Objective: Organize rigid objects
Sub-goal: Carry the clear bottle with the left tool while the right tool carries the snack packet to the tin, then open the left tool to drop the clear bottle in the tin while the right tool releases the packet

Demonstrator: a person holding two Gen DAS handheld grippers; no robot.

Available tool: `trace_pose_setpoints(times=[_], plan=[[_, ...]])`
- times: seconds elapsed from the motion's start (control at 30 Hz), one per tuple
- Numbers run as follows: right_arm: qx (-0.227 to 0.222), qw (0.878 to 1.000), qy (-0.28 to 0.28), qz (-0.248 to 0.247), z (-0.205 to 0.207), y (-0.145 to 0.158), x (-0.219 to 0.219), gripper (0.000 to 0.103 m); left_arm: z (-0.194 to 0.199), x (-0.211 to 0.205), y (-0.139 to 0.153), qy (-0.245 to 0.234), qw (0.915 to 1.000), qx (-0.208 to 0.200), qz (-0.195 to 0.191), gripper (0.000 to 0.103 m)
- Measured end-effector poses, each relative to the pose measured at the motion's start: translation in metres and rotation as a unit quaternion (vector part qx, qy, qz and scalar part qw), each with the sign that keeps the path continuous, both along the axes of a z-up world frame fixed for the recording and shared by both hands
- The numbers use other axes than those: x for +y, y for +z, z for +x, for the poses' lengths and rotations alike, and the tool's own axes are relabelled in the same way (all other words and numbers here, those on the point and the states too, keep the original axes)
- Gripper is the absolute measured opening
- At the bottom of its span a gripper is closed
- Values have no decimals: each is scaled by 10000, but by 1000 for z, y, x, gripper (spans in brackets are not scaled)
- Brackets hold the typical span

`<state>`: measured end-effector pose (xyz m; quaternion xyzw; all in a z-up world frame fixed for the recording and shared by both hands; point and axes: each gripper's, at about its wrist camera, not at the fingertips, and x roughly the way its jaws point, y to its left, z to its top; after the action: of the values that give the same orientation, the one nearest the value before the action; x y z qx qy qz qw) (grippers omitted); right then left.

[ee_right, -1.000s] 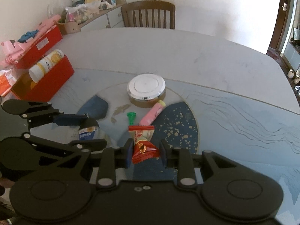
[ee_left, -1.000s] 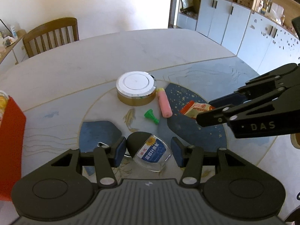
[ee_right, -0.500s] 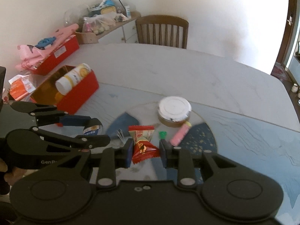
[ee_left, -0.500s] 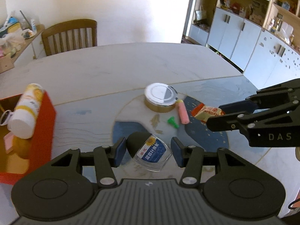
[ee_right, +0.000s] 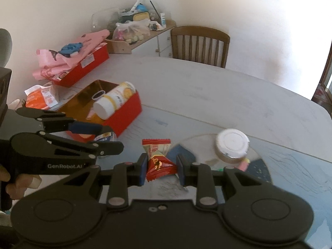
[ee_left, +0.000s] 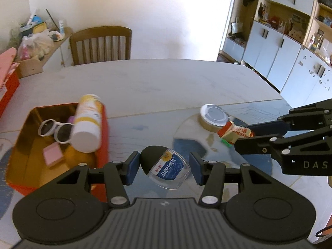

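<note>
Both grippers are loaded and in the air over the table (ee_left: pixel 166 87), so the step in hand looks like the carry toward the red box (ee_left: pixel 104 137).

Nearest in the left wrist view, the left gripper (ee_left: pixel 164 167) is clamped on a small clear bottle with a black cap and blue label (ee_left: pixel 166 167), held tilted between the blue pads, just right of the box's near corner. The box sits to its left, open, already holding white sunglasses (ee_left: pixel 55 129), a pink block (ee_left: pixel 53 153) and a big yellow-and-white bottle (ee_left: pixel 88 122) leaning on the right wall.

In the right wrist view, the right gripper (ee_right: pixel 161 169) is closed on a red candy packet (ee_right: pixel 158 159), gripped across its lower half, and hovers to the right of the left one, farther from the box.

Farther right on the table, a round tin with a silver lid (ee_right: pixel 232 148) and a pink stick (ee_right: pixel 243 164) beside it remain unsorted.

The next move, I judge, calls for swinging the left gripper leftward over the box's open part, clear of the leaning bottle, before letting go; the right should wait so the tools do not collide.
</note>
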<state>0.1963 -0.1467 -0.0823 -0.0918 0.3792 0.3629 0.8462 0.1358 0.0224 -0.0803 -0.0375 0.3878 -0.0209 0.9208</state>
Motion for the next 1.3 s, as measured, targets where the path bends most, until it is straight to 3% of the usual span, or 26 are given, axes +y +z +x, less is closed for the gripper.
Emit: trace_pose_setpoints(times=[0.47,0.83,1.3], plan=[[-57,9993,370,-25,-17,6,84,28,-12,93,11,489,9988,-75,29,52],[67,9976,684,-127,-29,-1,148,28,-9,154,-2,733,9972,49,161,52],[423,9967,594,-350,-15,-23,210,28,34,185,-27,585,9971,344,351,52]])
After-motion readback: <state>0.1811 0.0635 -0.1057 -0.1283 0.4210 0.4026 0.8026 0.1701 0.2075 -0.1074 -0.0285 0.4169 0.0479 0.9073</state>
